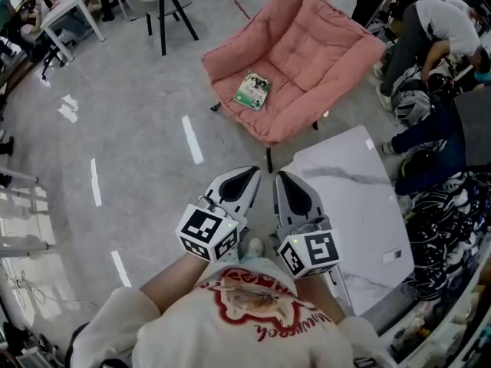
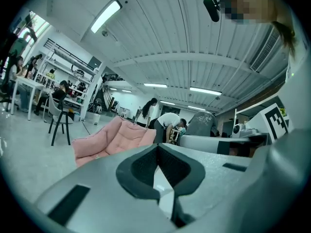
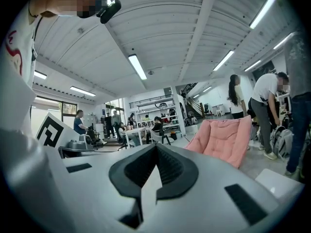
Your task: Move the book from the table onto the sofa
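Note:
A book (image 1: 252, 90) with a green and white cover lies flat on the seat of the pink sofa (image 1: 307, 44), near its left front edge. The white marble-topped table (image 1: 354, 205) stands in front of the sofa at the right. Both grippers are held side by side close to my chest, well short of the sofa. My left gripper (image 1: 249, 176) is shut and empty, over the floor. My right gripper (image 1: 282, 179) is shut and empty, at the table's near left edge. The pink sofa (image 2: 114, 139) (image 3: 226, 140) shows beyond the jaws in both gripper views; the book is hidden there.
People bend over bags and cables (image 1: 437, 205) right of the sofa and table. A black chair (image 1: 165, 10) and a white table (image 1: 65, 10) stand far left on the grey floor. A small white tag (image 1: 393, 255) lies on the marble top.

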Motion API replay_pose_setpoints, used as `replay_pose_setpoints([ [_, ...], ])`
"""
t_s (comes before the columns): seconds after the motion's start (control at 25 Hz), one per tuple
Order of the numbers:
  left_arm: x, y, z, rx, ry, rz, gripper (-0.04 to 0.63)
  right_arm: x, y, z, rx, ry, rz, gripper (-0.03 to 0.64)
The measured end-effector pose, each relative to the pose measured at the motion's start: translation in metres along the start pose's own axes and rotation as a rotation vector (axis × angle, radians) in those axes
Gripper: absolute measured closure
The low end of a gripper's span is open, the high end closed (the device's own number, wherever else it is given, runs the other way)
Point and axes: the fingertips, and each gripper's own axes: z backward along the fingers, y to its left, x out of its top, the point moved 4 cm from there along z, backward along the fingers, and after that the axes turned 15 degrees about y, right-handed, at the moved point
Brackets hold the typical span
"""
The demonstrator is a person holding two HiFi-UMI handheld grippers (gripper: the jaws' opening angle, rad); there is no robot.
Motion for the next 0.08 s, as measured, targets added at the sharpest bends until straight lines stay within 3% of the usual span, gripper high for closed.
replay_pose_setpoints([
  [0.08,-0.0013,0.0026,0.0046,-0.002,-0.001,0.002,0.591,-0.0016,0.0053,-0.0013,-0.005,0.004,0.0,0.618],
])
